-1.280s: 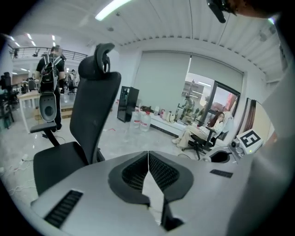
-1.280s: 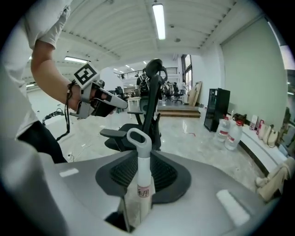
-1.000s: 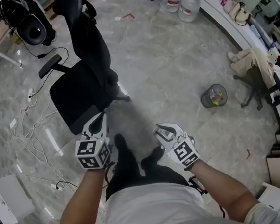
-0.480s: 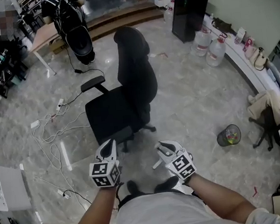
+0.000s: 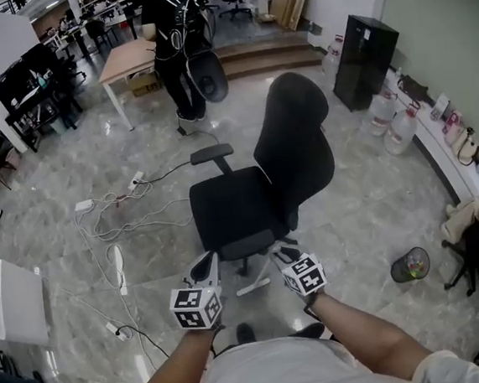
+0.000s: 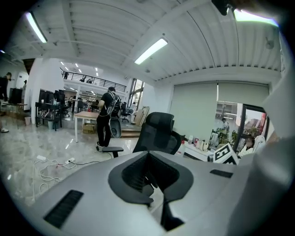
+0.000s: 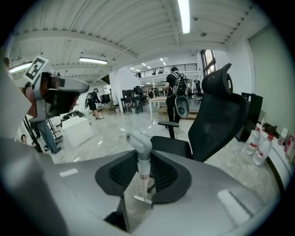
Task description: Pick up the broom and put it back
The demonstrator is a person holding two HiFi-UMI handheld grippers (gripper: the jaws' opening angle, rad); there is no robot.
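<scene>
The right gripper point(image 7: 143, 183) had its jaws closed on the broom point(image 7: 144, 162), with the ribbed pads pressing on either side of the grey handle just below its hooked top. From there the shaft thinned and ran down through the gap between the jaws to a small pale crosspiece low in the right gripper view. Whether that end touched the floor point(image 5: 352, 218) could not be told. In the head view the broom point(image 5: 255, 286) showed as a pale stick slanting down and to the left from the right gripper point(image 5: 284, 256), near the base of the black office chair point(image 5: 243, 213). The left gripper point(image 6: 155, 183) was empty, its jaws drawn together with only a thin slit between them. In the head view the left gripper point(image 5: 206, 267) was beside the right, both just in front of the chair's seat.
</scene>
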